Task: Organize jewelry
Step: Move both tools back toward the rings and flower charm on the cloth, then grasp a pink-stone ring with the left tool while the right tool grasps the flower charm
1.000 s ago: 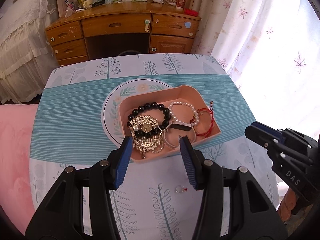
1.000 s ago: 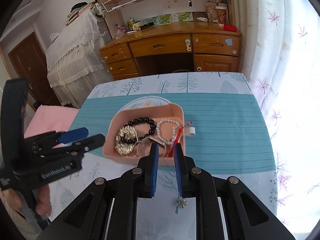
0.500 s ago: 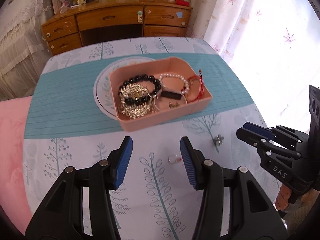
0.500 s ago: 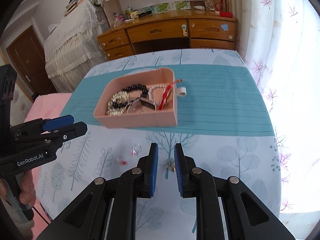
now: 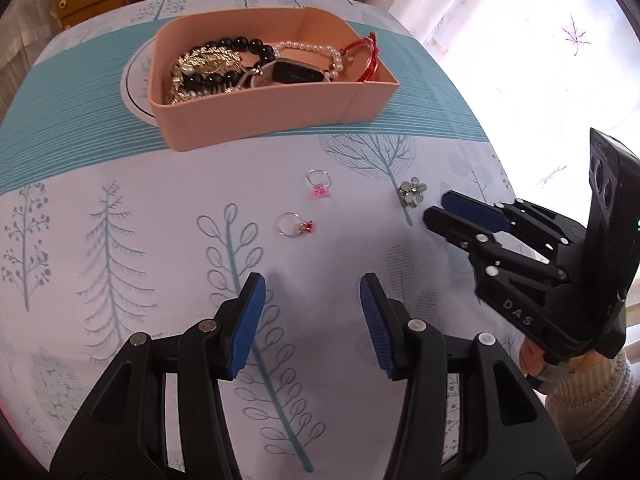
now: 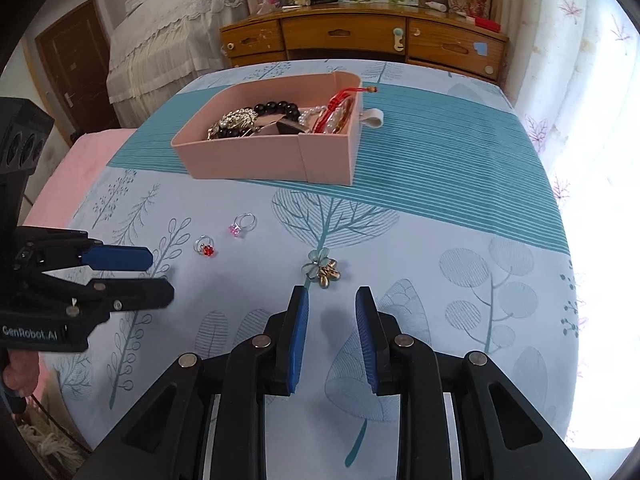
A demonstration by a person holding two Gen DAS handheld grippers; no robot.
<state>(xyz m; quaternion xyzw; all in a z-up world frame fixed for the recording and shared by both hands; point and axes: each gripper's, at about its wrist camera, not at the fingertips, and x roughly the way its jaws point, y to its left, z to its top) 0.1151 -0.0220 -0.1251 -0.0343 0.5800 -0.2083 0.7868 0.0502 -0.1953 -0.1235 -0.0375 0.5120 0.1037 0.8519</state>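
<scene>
1. Closest to the cameras: both grippers hang tilted down over the leaf-print tablecloth [image 6: 460, 208]. The left gripper [image 5: 312, 298] has its jaws spread about halfway with nothing between them. The right gripper [image 6: 332, 312] has just been opening its jaws, and the gap is narrow and empty too.
2. Just past the right gripper's tips lies a flower-shaped brooch [image 6: 323, 269], almost lined up with the gap. I'd guess that's the next pick.
3. A bit further out, ahead of the left gripper, sit two loose rings: one with a red stone [image 5: 295, 225] and one with a pink stone [image 5: 319, 183], near each other, neither touched.
4. Farthest back is the pink jewelry box [image 5: 272, 108], already holding a black bead bracelet [image 5: 228, 62], a pearl bracelet [image 5: 316, 49], a red cord bracelet [image 5: 366, 58] and a gold piece.
5. So progress-wise: the bulky stuff is in, and three small bits are left on the cloth.
</scene>
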